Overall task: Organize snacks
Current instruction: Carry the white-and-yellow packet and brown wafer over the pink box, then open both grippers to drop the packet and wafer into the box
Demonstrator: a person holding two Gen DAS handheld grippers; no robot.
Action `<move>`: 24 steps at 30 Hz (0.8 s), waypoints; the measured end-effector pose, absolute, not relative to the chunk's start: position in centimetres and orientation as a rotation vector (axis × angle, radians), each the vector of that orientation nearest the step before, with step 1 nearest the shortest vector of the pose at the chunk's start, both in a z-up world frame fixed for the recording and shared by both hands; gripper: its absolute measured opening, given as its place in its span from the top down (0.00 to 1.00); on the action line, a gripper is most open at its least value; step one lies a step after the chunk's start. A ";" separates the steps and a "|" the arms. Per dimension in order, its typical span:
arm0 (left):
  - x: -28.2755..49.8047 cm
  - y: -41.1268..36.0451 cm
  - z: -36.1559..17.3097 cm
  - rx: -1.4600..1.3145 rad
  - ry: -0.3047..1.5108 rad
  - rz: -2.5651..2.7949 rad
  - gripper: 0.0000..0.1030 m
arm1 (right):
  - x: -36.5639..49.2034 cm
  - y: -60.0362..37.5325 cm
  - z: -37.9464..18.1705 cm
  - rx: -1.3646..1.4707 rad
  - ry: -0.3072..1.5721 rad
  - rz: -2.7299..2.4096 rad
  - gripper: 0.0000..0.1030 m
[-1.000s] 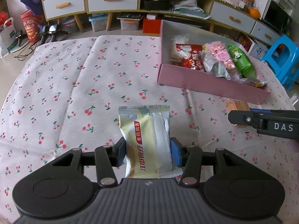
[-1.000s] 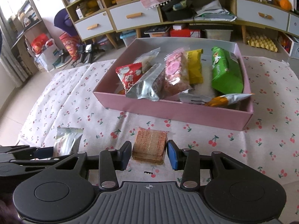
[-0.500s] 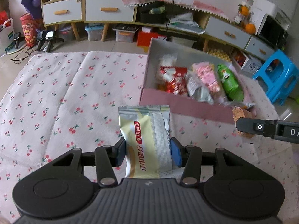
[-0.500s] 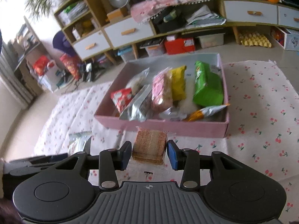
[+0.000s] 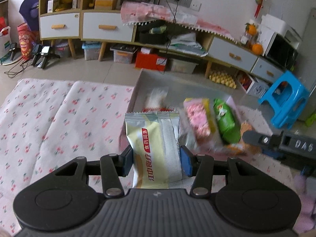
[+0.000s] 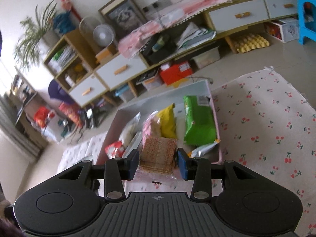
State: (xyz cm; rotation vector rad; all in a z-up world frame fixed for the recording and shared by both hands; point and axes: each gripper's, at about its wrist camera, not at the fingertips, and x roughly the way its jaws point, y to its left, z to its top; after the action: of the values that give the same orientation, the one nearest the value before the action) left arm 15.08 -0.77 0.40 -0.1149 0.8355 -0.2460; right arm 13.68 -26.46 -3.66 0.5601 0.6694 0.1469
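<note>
We see the left hand-held gripper (image 5: 156, 161) pinching a cream snack packet (image 5: 156, 150) upright between its blue pads, and the right hand-held gripper (image 6: 157, 163) pinching a clear-wrapped brown wafer block (image 6: 158, 152) the same way. Just beyond both sits the pink box (image 6: 216, 122) on the cherry-print cloth (image 5: 49, 122). In it, beyond the wafer block, lie a green bag (image 6: 198, 122), a yellow bag (image 6: 167, 122) and a red packet (image 6: 114, 148), blurred.

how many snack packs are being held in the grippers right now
2: a pale yellow packet in the left gripper, and a brown wafer pack in the right gripper. Others lie in the pink box.
</note>
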 end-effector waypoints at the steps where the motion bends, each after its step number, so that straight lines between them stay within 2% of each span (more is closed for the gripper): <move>1: 15.5 -1.0 0.5 -0.109 0.827 -0.252 0.56 | 13.9 -26.8 -3.9 0.582 0.664 0.139 0.61; 12: 22.1 -4.5 0.1 -0.058 0.830 -0.286 0.56 | 15.5 -27.3 -6.1 0.618 0.665 0.079 0.61; 21: 23.8 -5.3 -1.3 -0.028 0.857 -0.286 0.55 | 16.1 -27.6 -6.8 0.627 0.654 0.055 0.61; 24: 23.8 -5.2 -1.5 -0.039 0.847 -0.275 0.52 | 16.2 -27.6 -6.8 0.631 0.652 0.054 0.60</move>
State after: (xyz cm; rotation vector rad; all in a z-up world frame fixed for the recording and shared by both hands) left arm 23.77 -5.18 -1.54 -0.0392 0.8472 -0.2752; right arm 16.20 -27.59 -6.83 0.6311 0.6520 0.0541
